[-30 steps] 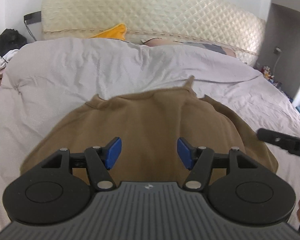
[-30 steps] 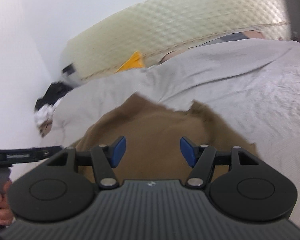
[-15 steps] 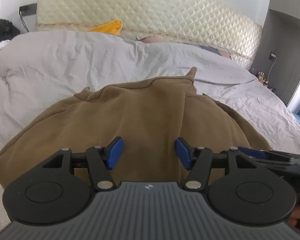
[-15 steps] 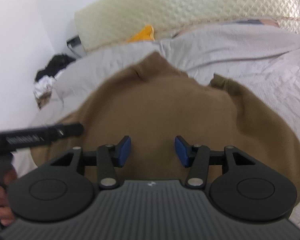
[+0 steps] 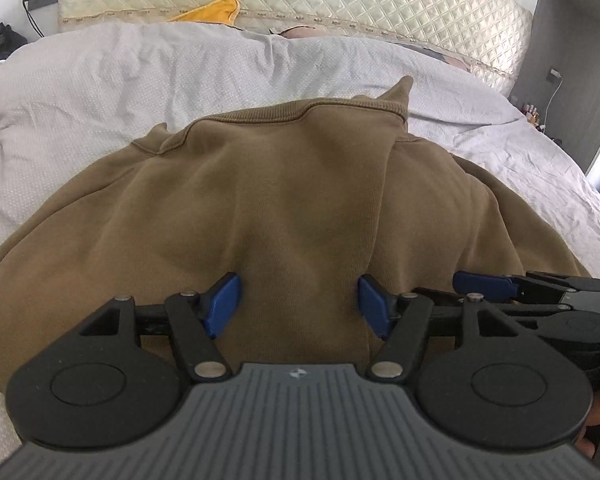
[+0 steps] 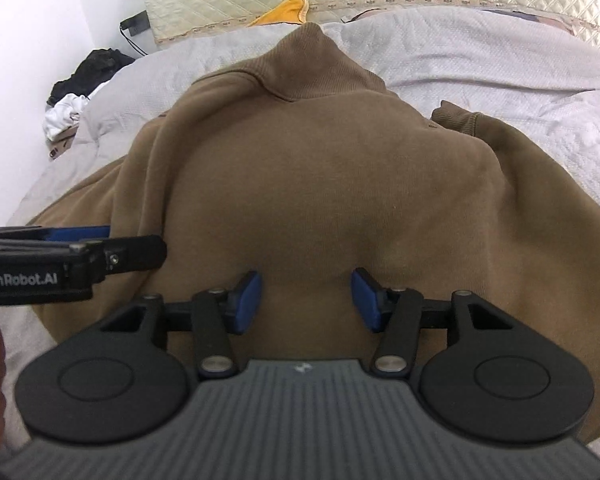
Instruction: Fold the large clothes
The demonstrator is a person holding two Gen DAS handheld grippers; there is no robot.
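Hovering low over the near part of the brown sweatshirt, the left gripper has just been opening and the right gripper opening a little; nothing is pinched. The top lies partly folded on the grey bed cover, one sleeve cuff poking out. More folds look needed.

Bed under wrinkled pale grey duvet. Cream quilted headboard against white wall. Orange cushion at headboard base. Grey panel on right (cable dangling). Dark clothes heap at bedside. Daylight, soft.
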